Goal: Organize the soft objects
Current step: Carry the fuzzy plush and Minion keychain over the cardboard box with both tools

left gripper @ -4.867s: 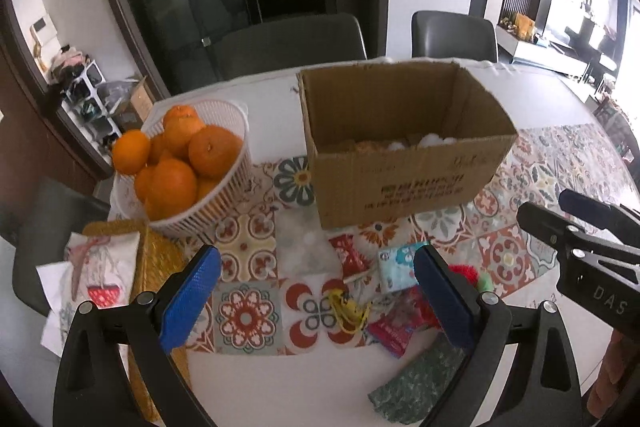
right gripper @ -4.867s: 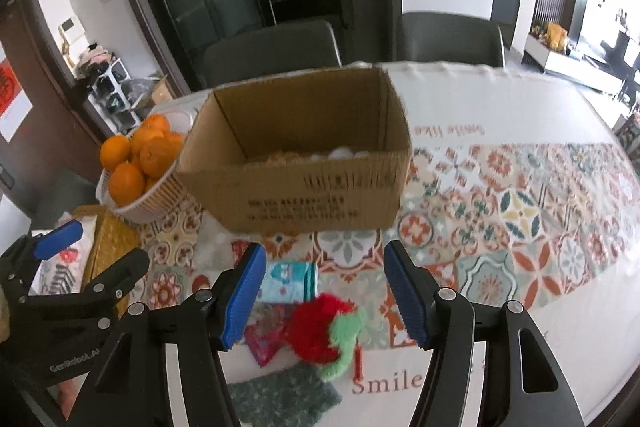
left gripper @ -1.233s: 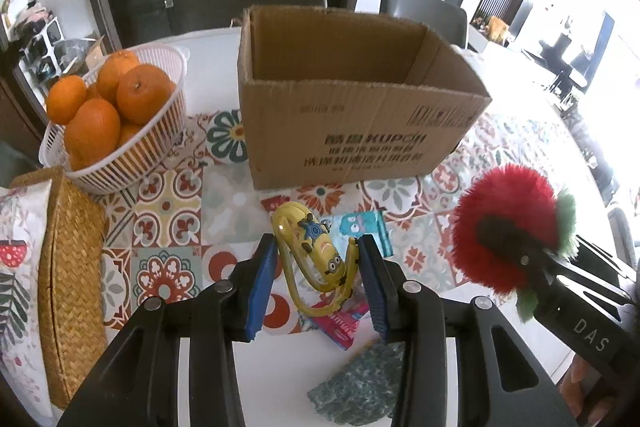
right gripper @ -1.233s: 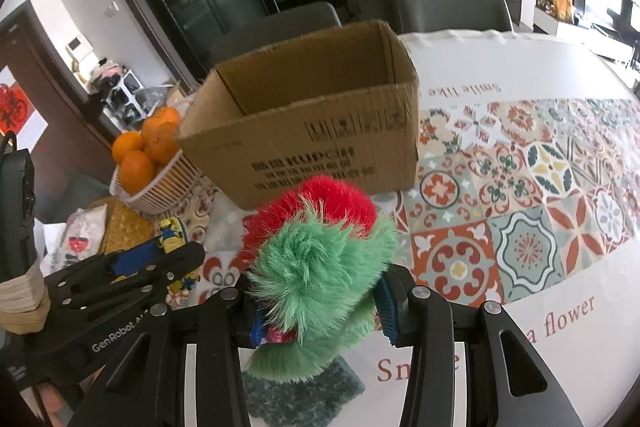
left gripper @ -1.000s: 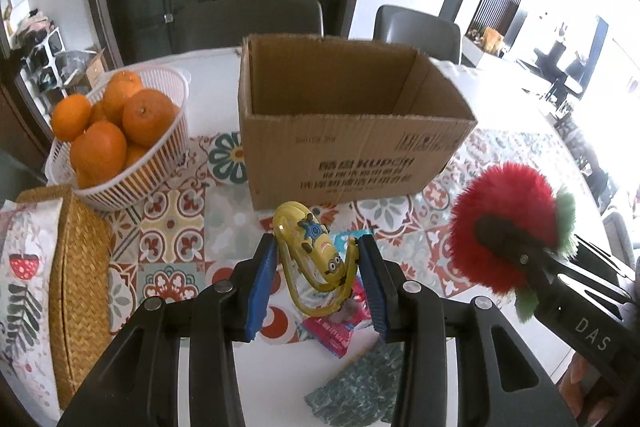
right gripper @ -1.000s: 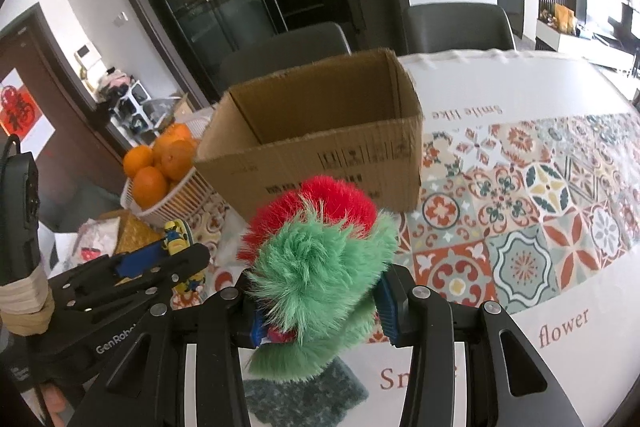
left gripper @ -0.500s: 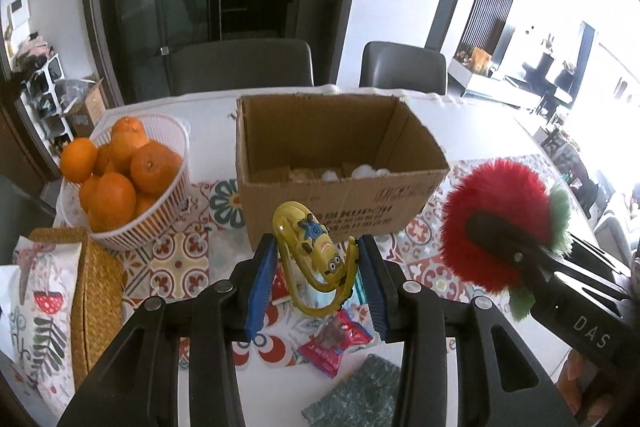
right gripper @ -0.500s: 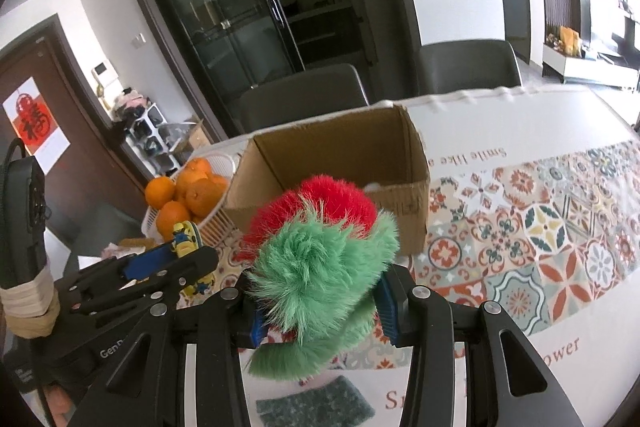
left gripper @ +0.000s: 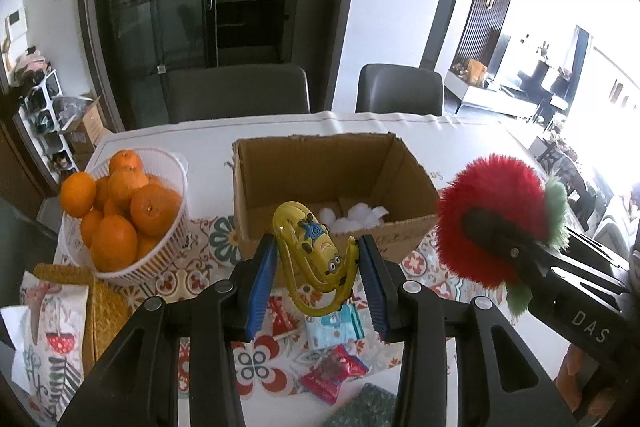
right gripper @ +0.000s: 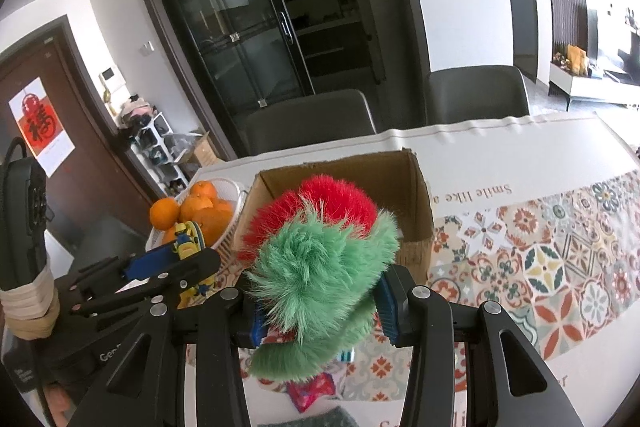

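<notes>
My left gripper (left gripper: 316,281) is shut on a yellow minion toy (left gripper: 316,259) and holds it high above the table, just in front of the open cardboard box (left gripper: 336,163). White fluffy pieces (left gripper: 352,217) lie inside the box. My right gripper (right gripper: 320,311) is shut on a fluffy red and green plush (right gripper: 320,251), held up to the right of the left gripper and in front of the box (right gripper: 416,187). The plush also shows in the left wrist view (left gripper: 496,215). The minion toy also shows in the right wrist view (right gripper: 186,237).
A white basket of oranges (left gripper: 124,211) stands left of the box. A woven mat (left gripper: 102,311) and a printed cloth (left gripper: 48,343) lie at the left. Snack packets (left gripper: 332,375) and a green textured pouch (left gripper: 360,407) lie on the patterned tablecloth (right gripper: 560,267) below the grippers. Chairs (left gripper: 240,91) stand behind.
Both grippers have risen with their toys and now look down into the box from higher up. Earlier both were open and empty above the table.
</notes>
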The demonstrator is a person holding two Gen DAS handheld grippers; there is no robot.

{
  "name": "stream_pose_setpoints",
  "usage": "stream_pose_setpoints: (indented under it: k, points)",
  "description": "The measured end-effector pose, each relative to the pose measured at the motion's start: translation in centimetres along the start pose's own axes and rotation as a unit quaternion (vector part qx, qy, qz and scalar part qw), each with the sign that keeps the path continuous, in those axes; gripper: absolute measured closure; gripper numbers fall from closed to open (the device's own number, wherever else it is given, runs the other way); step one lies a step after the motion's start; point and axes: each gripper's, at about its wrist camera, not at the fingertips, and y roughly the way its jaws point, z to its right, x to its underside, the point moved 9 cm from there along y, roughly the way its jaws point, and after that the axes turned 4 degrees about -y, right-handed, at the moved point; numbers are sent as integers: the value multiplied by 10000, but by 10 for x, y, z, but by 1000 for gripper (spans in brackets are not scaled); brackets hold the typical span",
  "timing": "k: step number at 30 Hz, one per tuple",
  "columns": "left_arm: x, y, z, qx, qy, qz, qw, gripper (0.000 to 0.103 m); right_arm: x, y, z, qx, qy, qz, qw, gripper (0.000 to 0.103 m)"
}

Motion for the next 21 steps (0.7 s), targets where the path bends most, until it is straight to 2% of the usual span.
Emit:
stream_pose_setpoints:
  k: [14,21]
  points:
    - [-34,27,-9,-90,147,-9,9999,62,-39,32,4,-172,-78,-29,9998,59]
    - [-47,50,-16,-109,112,-168,9997,62,-51,66,12,-235,-52,-303,9993,59]
